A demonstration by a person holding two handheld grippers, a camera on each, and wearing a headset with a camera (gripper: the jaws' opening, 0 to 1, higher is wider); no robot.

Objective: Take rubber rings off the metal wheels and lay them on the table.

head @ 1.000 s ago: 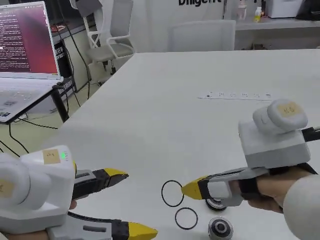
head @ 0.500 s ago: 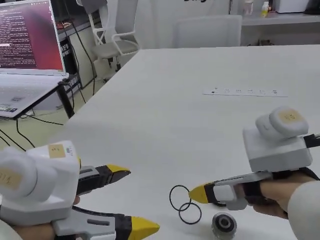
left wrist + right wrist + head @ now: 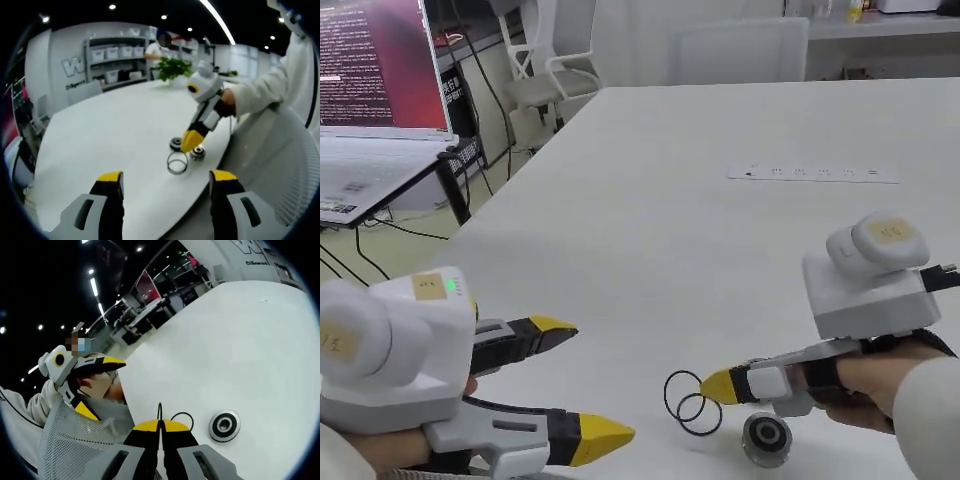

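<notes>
The right tool is clenched, seemingly on a rubber ring overlapping a second ring on the counter, left of a metal wheel. The left tool is held released.

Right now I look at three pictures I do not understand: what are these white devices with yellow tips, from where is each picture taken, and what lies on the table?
No robot: a person holds a two-jaw gripper in each hand. The wide picture comes from a headset camera; each round one from a camera on a gripper. The left gripper is open, holding nothing. On the right gripper the jaws are shut, apparently pinching a black rubber ring. A second ring and a metal wheel lie on the table.
</notes>
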